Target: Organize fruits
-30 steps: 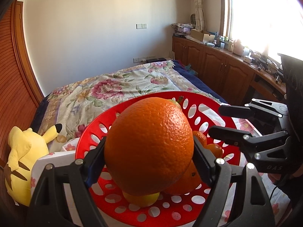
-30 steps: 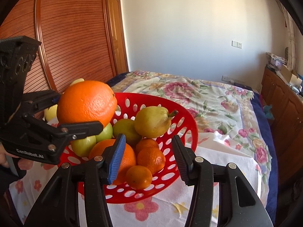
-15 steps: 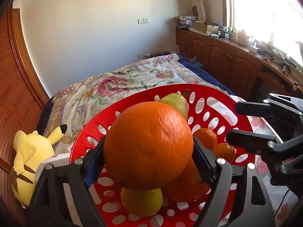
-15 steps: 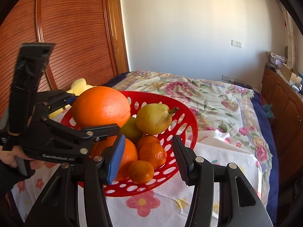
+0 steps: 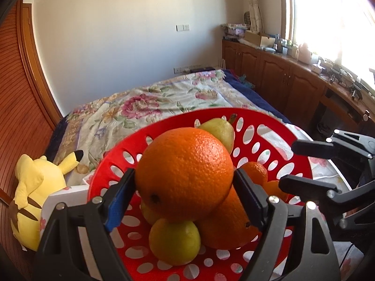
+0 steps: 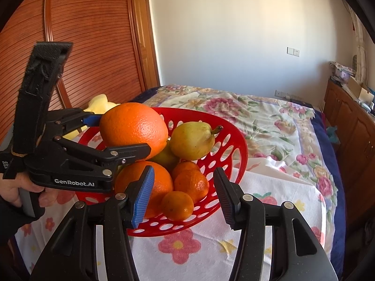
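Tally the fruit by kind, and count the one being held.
Oranges: 2, one in the left claw
Tangerines: 3
Pear: 1
Green round fruit: 2
Total: 8 in view; the pile may hide more.

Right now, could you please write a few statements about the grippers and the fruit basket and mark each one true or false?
1. The left gripper is shut on the large orange. True.
2. The right gripper holds the pear. False: its jaws are open and empty; the pear lies in the red basket.
3. The basket is blue. False: it is red.
4. Small mandarins lie in the basket near the right gripper. True.
5. The yellow plush toy sits inside the basket. False: it lies outside, on the bed.
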A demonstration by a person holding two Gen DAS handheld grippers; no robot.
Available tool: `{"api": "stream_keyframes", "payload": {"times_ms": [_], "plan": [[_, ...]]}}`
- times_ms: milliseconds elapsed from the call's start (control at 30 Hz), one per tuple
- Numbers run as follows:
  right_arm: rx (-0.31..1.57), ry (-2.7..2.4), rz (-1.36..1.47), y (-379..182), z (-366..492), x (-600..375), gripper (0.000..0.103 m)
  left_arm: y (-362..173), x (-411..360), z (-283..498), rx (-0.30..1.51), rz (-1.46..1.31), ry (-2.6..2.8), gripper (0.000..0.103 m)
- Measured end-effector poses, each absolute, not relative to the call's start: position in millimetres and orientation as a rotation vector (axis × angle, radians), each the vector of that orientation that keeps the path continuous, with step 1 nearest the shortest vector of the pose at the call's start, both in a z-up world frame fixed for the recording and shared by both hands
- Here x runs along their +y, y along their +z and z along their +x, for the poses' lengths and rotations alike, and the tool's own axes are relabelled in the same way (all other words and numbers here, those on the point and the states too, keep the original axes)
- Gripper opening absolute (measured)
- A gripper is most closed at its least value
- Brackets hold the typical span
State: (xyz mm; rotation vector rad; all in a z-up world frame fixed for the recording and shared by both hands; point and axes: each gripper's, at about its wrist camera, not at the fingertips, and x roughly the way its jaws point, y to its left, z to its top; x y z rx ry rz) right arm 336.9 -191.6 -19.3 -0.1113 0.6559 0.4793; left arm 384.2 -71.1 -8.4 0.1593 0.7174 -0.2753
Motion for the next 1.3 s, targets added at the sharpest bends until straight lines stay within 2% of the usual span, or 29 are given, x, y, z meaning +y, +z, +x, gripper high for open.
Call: {"api": "stream_keyframes", "payload": {"times_ms": [333,567,867,1167,1300], "plan": [[0.645,0.465,-0.092,-16.2,311.3,-187.1,0.054,7.3,-47.6,342.3,0.669,0.102,-0.28,0.083],[0.63,0.444,-0.055,-16.0,275.7,-182.6,0.062,11.1,-31.7,299.0,0.643,0.062,-0.29,0.083],[0.62,0.394,-0.046,-20.0,227.8,-174.6,0.065,12.8,-22.0,243.0,0.611,0.036,-0.293,0.084],[0.572,0.33,-0.02,-13.3,188.5,-173.0,0.076,8.2,-13.9,194.4,0.593,0.048,-0.253,0.085],[0.557,0.319,-0.015,-11.0,174.5,-172.0,0.077,4.9,-5.6,179.6,0.603,0.041,-0.217,0.085]]}}
